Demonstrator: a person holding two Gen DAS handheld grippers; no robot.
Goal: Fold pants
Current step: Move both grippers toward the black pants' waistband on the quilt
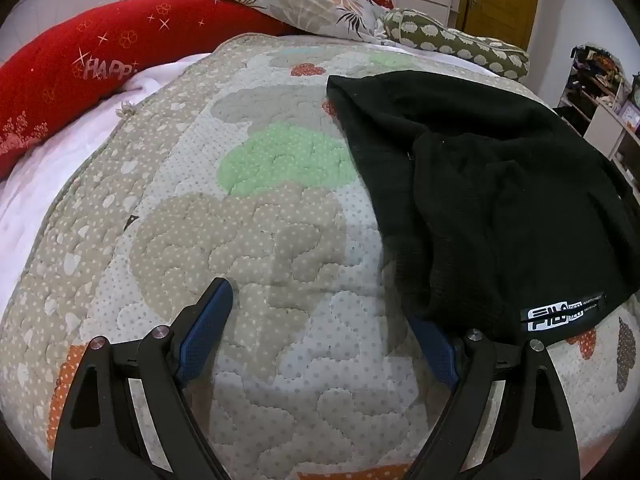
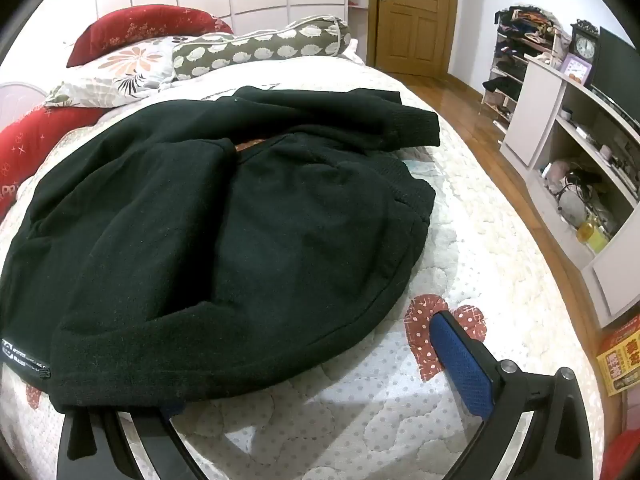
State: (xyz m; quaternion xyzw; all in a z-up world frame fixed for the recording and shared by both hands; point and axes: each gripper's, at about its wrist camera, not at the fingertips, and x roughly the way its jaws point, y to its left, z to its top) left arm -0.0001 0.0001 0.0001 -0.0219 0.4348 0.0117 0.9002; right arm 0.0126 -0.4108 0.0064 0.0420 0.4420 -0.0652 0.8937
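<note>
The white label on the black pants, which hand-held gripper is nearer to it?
Left, though narrowly. The left hand-held gripper has the label just beside its right finger; the right hand-held gripper sees it further out, past its left finger.

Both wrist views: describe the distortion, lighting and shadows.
Left wrist view: strong fisheye bulge bows the quilt, dark vignette in the corners, and a soft shadow lies between the open left claw fingers. Right wrist view: the same bulge, the black pants lose fold detail in darkness, and the wooden floor shows glare.
</note>
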